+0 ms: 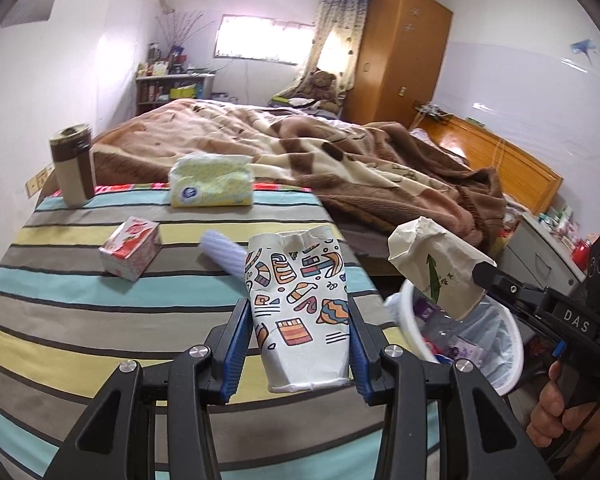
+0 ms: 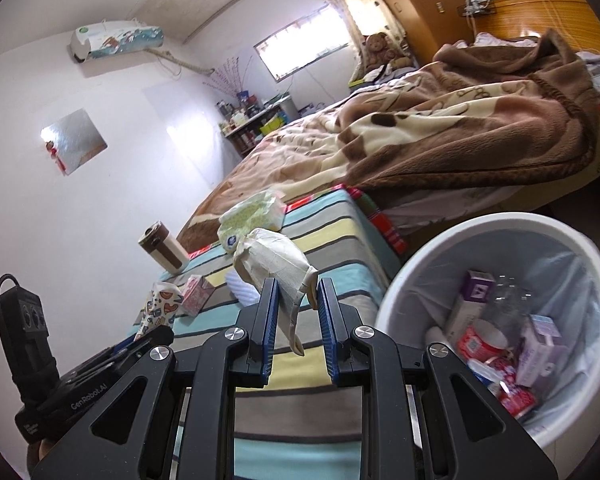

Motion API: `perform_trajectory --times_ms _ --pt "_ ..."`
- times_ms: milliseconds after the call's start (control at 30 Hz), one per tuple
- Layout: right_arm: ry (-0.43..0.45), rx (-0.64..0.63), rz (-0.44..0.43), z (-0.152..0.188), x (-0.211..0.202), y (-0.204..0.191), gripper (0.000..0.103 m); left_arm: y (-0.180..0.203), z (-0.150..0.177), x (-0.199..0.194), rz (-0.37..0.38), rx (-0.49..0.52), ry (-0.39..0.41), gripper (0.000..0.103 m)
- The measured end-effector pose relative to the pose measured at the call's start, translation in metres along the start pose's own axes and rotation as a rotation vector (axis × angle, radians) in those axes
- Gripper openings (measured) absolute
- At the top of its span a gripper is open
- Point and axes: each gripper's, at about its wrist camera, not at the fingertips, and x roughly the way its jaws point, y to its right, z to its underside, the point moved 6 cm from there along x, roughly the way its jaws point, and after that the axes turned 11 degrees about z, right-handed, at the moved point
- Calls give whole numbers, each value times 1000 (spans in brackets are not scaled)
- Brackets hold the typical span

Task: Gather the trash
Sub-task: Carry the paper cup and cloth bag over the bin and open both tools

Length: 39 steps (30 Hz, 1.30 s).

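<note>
Patterned paper cup [image 1: 300, 312]: crushed at the rim, white with coloured doodle print, clamped between the blue pads of the left gripper [image 1: 298, 336], base toward the camera, held above the striped cover [image 1: 80, 320].

Beige paper cup [image 1: 436, 264]: flattened and creased, green print on the side, pinched at its lower end by the right gripper [image 2: 298, 308], jaws closed tight on the thin paper; held over the near rim of the bin in the left wrist view.

White waste bin [image 2: 460, 232]: round, lined with a clear bag, standing beside the striped surface at its right edge. Contents: purple-and-white boxes [image 2: 536, 344], red-and-white wrappers, a clear plastic bottle, mixed together.

Striped cover: bands of teal, yellow, grey and brown. Lying on it:
- white ribbed tube [image 1: 224, 252], just behind the patterned cup;
- small red-and-white carton [image 1: 130, 252], tilted, left of the tube;
- yellow tissue pack [image 1: 212, 180], at the far edge;
- brown-and-cream tumbler [image 1: 74, 168], upright, far left corner.

Brown and cream blanket [image 1: 340, 152]: rumpled over the bed beyond.

Person's hand [image 1: 556, 408]: wrapped round the right gripper's handle, lower right.
</note>
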Motion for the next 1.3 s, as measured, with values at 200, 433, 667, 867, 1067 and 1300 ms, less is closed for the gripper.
perform_trajectory --times_ms 200,433,667,867,1067,1300 --pt "30 25 40 -2 -15 16 21 33 -1 0 47 48 3 45" --pt "75 46 99 -4 -35 37 21 70 -2 5 98 102 2 45" --pt "109 84 166 -9 -46 64 21 103 0 19 149 144 -19 45" --pt "118 107 248 -8 -51 88 21 128 2 38 190 167 -52 45" --pt "98 126 301 -2 -50 106 21 151 11 62 230 183 -96 45" --pt "78 114 374 4 -49 121 21 173 21 80 249 212 -132 45"
